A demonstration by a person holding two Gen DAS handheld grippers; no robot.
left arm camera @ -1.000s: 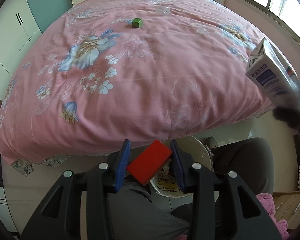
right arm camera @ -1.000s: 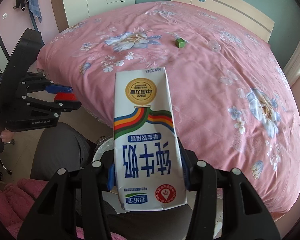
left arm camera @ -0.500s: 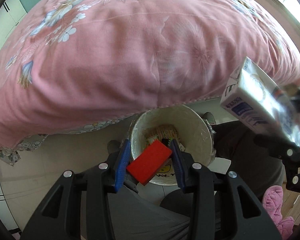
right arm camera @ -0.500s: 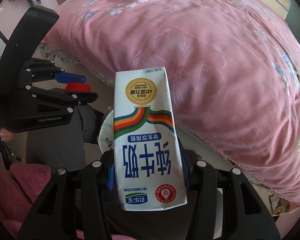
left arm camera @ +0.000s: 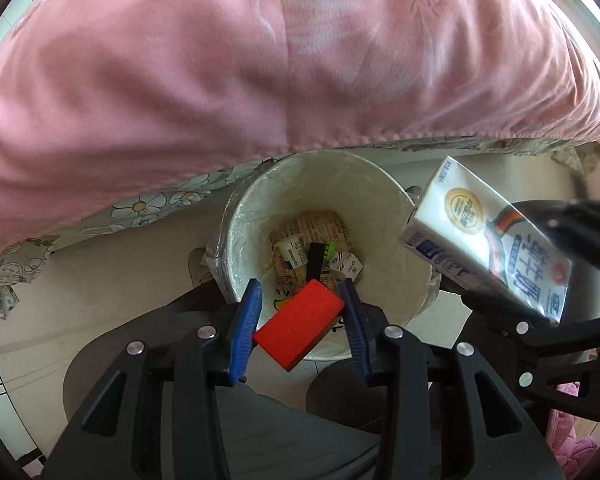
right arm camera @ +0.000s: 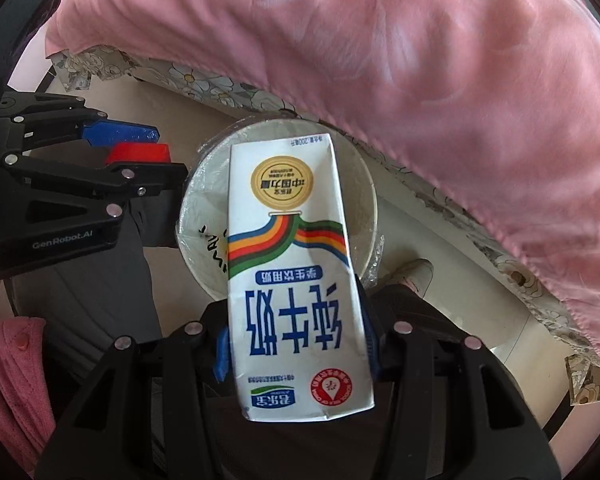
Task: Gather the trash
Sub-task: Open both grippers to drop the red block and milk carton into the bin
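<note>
One pink bedspread hangs over the white bin, which stands on the floor beside the bed and holds paper scraps. Above its rim, the right gripper clamps a milk carton, and the left gripper clamps a red block.

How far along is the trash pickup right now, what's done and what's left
Done: the lined trash bin already holds wrappers and small cartons. In hand: the left tongs grip a red block over the bin's near rim, and the right tongs hold a milk carton above the bin. Left: both still need dropping in. The bed top is out of view, so more may remain.
</note>
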